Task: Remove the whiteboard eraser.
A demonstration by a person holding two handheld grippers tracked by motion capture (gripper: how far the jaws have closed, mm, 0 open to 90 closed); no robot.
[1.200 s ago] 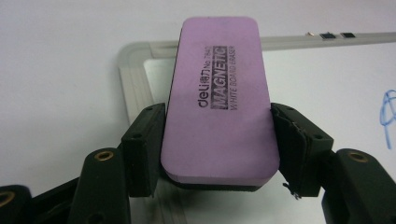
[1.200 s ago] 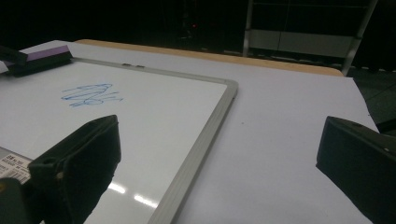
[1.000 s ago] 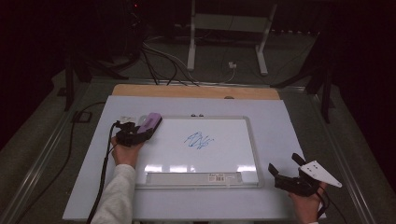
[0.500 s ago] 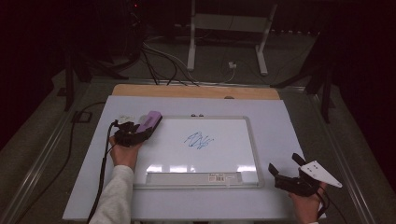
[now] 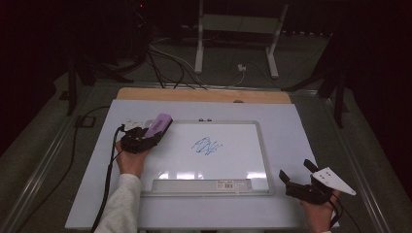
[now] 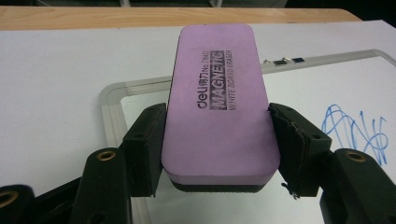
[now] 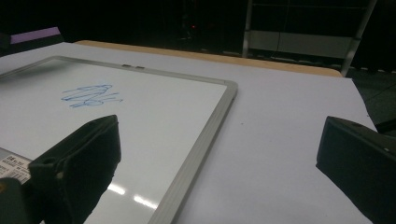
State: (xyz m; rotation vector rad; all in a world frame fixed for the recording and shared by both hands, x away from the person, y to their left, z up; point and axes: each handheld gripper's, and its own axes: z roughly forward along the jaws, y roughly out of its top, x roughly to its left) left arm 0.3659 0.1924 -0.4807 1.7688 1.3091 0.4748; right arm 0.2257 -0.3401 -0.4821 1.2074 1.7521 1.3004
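My left gripper (image 6: 217,140) pinched the purple eraser (image 6: 218,100) over the whiteboard's (image 5: 243,160) corner, perhaps just clear of it, blue scribble (image 5: 207,146) nearby, my right gripper (image 5: 299,175) spread wide.

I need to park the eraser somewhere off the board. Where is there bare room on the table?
Bare table lies right of the whiteboard, between its frame and the right gripper, and along the far strip. The board's upper-left corner is crowded by the left gripper holding the purple eraser.

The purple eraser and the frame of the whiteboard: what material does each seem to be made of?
The eraser looks like matte foam: soft rounded edges, printed top, dark pad beneath, possibly felt. The whiteboard frame appears brushed metal or silver plastic, with a dull grey sheen; I cannot tell which.
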